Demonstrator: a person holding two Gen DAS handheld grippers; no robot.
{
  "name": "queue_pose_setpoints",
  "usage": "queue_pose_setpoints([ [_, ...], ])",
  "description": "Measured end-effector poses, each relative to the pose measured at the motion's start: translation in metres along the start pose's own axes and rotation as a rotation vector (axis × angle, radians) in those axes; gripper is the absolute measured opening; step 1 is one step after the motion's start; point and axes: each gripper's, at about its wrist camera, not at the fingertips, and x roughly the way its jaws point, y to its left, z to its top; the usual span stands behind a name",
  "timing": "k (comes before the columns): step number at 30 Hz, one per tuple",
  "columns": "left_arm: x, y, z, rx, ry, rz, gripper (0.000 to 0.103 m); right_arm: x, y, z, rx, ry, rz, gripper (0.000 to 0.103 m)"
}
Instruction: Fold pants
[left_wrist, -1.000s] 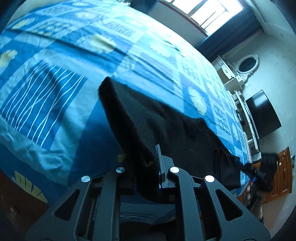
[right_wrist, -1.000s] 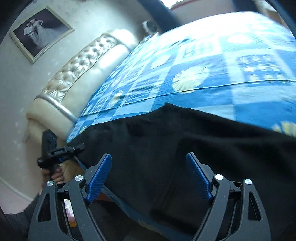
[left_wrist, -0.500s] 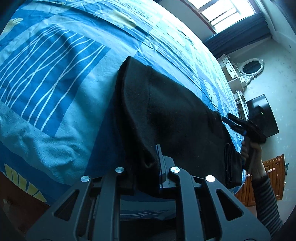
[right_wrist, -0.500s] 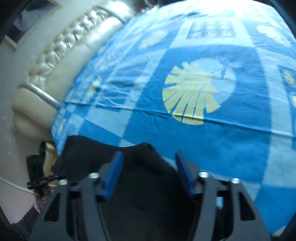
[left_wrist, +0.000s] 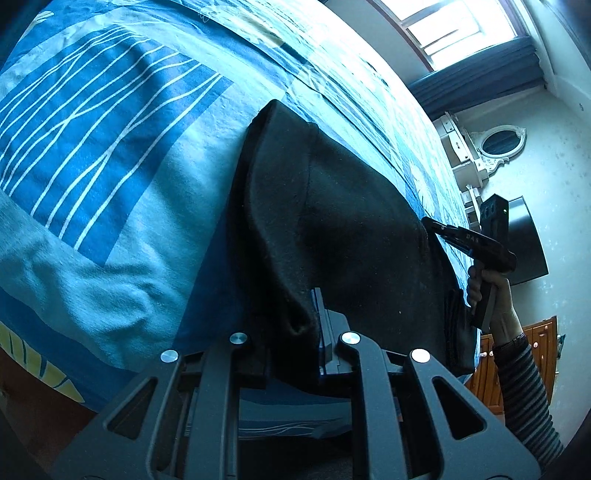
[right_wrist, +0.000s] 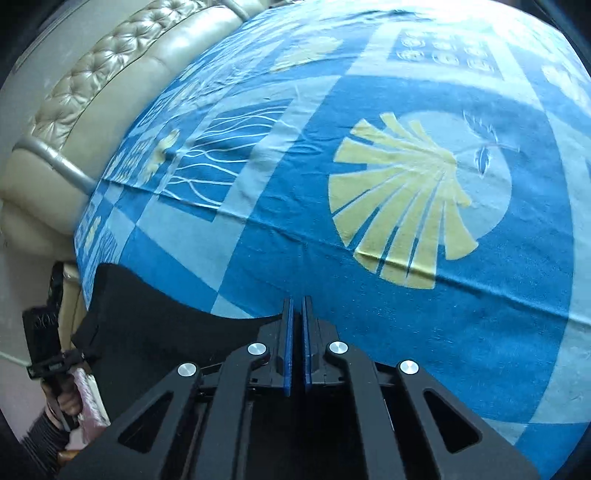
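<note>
Where the left wrist view is consulted, the left gripper (left_wrist: 295, 328) is seen clamped on a bunched edge of the black pants (left_wrist: 351, 221), which lie across the blue patterned bedspread (left_wrist: 110, 166). In the right wrist view, the right gripper (right_wrist: 297, 347) is seen pinched together at the pants' far edge (right_wrist: 166, 332); cloth between the pads cannot be confirmed. A fold is judged under way; both held edges should next be carried over evenly.
</note>
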Motion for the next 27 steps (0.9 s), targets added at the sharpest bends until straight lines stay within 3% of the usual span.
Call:
queue_pose_setpoints([
  [4,-0.002,0.001,-0.001,-0.008,0.002,-0.005,0.016,-0.004,-0.008,0.003,0.038,-0.032,-0.001,0.004],
  [5,-0.003,0.002,-0.001,-0.011,0.002,-0.005,0.016,-0.008,-0.015,0.004,0.063,-0.058,-0.05,0.004],
  [10,-0.005,-0.002,-0.002,-0.006,0.002,0.007,0.015,-0.042,-0.03,-0.006,0.161,-0.17,-0.071,0.008],
  [11,-0.005,-0.003,-0.003,-0.002,0.002,0.012,0.015,-0.052,-0.029,-0.012,0.179,-0.2,-0.06,0.02],
  [12,-0.006,-0.004,-0.002,0.005,0.0,0.019,0.015,-0.061,-0.029,-0.019,0.199,-0.228,-0.045,0.041],
  [14,-0.007,-0.009,-0.002,0.023,-0.003,0.038,0.015,-0.086,-0.027,-0.042,0.258,-0.317,0.008,0.069],
  [17,-0.009,-0.018,-0.003,0.051,-0.009,0.077,0.015,-0.11,-0.028,-0.079,0.329,-0.373,0.138,0.069],
  [20,-0.013,-0.031,-0.003,0.099,-0.019,0.136,0.015,-0.13,-0.033,-0.12,0.394,-0.413,0.167,0.071],
  [27,-0.022,-0.076,-0.008,0.27,-0.082,0.294,0.015,-0.162,-0.032,-0.207,0.505,-0.498,0.088,0.078],
])
